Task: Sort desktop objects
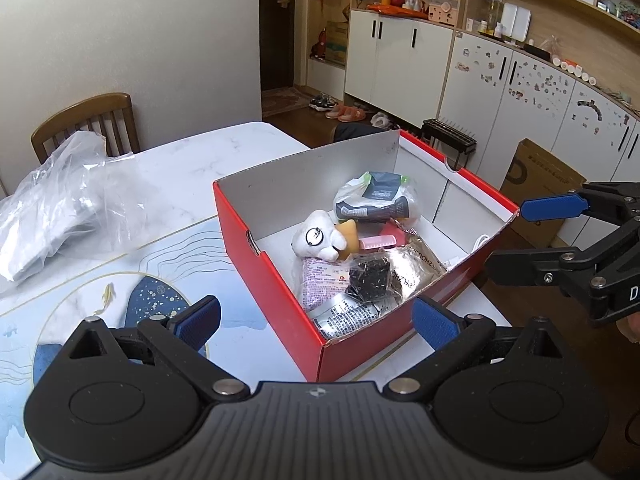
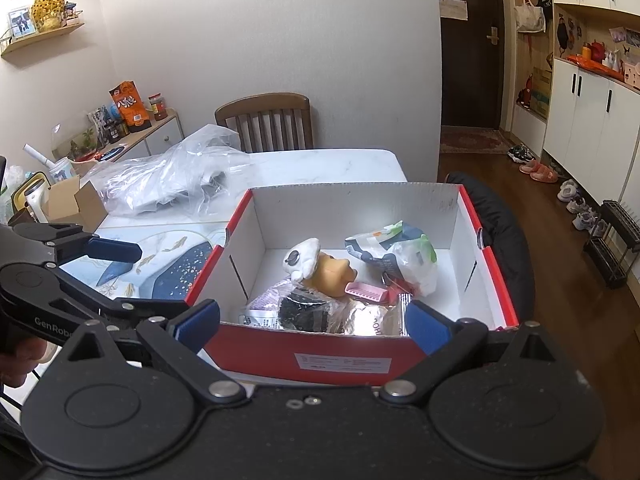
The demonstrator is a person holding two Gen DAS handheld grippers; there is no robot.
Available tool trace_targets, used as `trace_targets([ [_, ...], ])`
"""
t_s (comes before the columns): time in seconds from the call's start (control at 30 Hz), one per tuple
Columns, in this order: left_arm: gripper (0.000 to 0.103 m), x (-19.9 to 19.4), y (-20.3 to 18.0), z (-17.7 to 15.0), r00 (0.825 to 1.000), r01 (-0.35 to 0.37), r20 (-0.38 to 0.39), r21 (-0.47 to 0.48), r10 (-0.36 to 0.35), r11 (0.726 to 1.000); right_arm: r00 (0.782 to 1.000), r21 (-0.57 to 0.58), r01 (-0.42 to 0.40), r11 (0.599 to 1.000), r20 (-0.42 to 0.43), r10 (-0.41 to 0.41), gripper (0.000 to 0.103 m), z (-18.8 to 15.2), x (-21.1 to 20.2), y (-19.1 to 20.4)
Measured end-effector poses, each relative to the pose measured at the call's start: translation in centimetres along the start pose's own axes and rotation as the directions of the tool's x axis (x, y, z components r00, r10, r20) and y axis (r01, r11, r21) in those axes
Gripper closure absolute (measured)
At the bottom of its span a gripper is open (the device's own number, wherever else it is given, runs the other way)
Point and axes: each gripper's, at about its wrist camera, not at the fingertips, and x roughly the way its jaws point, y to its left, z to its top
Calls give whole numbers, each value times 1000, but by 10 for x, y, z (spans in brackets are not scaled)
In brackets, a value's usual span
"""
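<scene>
A red box (image 1: 276, 292) (image 2: 340, 354) with white inside stands on the table. In it lie a white plush toy (image 1: 318, 236) (image 2: 304, 260), a pink comb (image 1: 378, 242) (image 2: 366, 292), a bagged dark packet (image 1: 376, 198) (image 2: 396, 256), a black item in a clear bag (image 1: 368, 278) (image 2: 304, 312) and several printed sachets. My left gripper (image 1: 316, 322) is open and empty at the box's near corner; it also shows at the left of the right wrist view (image 2: 116, 250). My right gripper (image 2: 312, 326) is open and empty over the box's near wall; it also shows at the box's right side (image 1: 552, 208).
A crumpled clear plastic bag (image 1: 60, 208) (image 2: 172, 176) lies on the marble table (image 1: 192, 168) beside a blue patterned mat (image 1: 132, 296). A wooden chair (image 2: 266, 122) stands behind. A small open cardboard box (image 2: 72, 200) sits at the left. White cabinets (image 1: 500, 80) line the right wall.
</scene>
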Motion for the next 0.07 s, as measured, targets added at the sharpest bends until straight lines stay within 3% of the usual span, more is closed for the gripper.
trace_targets([
  [0.07,1,0,1,0,1000,1,-2,3,-1,1000,1000,2,2,1000,-2,-2,4,0,1,1],
])
